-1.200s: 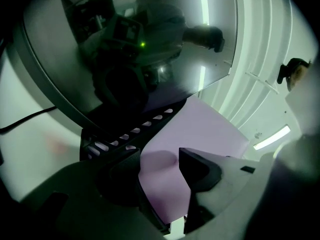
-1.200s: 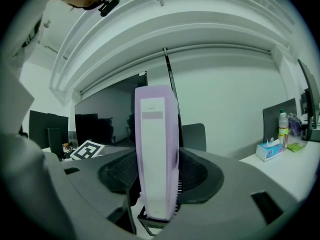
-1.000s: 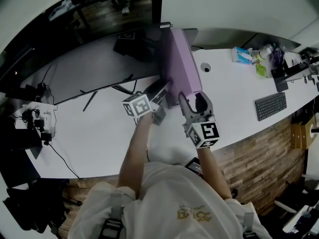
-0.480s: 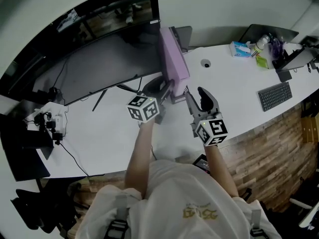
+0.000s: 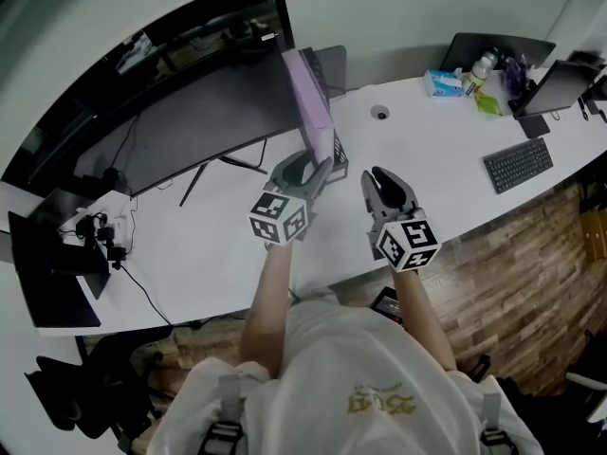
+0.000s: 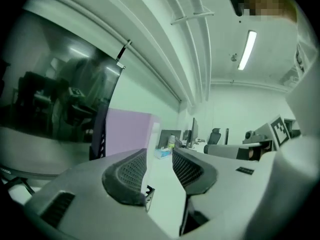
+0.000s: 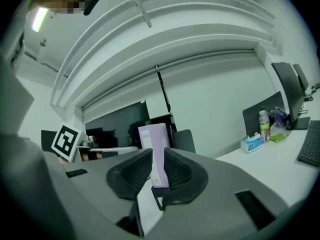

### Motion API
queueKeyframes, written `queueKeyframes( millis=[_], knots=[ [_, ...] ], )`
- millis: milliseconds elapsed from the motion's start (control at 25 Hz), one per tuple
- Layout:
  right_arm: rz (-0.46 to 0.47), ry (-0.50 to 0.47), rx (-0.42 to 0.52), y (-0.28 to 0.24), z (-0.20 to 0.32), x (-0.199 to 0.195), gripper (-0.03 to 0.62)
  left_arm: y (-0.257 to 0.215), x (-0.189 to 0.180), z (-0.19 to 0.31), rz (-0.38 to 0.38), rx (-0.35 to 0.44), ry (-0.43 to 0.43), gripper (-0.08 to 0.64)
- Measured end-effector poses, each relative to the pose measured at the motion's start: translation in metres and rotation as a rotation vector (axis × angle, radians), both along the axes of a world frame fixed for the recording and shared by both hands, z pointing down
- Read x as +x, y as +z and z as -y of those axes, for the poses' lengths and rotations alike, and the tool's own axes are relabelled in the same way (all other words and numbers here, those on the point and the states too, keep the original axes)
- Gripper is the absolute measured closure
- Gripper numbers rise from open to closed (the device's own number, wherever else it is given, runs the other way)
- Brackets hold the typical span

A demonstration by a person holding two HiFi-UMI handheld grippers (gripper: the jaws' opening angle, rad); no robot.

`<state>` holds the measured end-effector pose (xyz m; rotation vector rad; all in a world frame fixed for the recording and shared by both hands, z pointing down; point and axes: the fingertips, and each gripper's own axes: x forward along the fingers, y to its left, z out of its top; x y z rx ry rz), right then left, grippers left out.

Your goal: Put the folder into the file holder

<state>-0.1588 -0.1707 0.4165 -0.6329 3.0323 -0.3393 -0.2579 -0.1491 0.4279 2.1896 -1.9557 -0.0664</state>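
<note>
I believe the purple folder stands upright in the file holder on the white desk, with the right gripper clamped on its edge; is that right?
Not quite: the right gripper is clear of the purple folder, nearer the person, as the head view shows; its jaws have just been closing with nothing between them. The folder does stand upright in the file holder on the white desk.

An office: a long white desk bearing a keyboard and wide monitor.
</note>
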Motion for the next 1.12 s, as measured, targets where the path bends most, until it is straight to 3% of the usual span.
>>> queueKeyframes(
  millis=[120, 280, 480, 720, 1120],
  knots=[
    [0.018, 0.046, 0.050, -0.014, -0.002, 0.024, 0.577, -0.002, 0.022, -0.009, 0.012, 0.002, -0.004, 0.417],
    [0.048, 0.088, 0.077, -0.033, 0.002, 0.053, 0.581, -0.010, 0.044, -0.023, 0.037, 0.021, -0.040, 0.460],
    [0.001, 0.120, 0.074, -0.023, -0.002, 0.080, 0.581, -0.026, 0.065, -0.037, 0.060, 0.090, -0.093, 0.516],
    [-0.066, 0.138, 0.055, -0.006, -0.004, 0.097, 0.581, -0.018, 0.077, -0.042, 0.041, 0.054, -0.135, 0.546],
    [-0.078, 0.141, 0.052, -0.004, -0.005, 0.104, 0.581, -0.010, 0.083, -0.040, 0.046, 0.017, -0.134, 0.546]
  ],
)
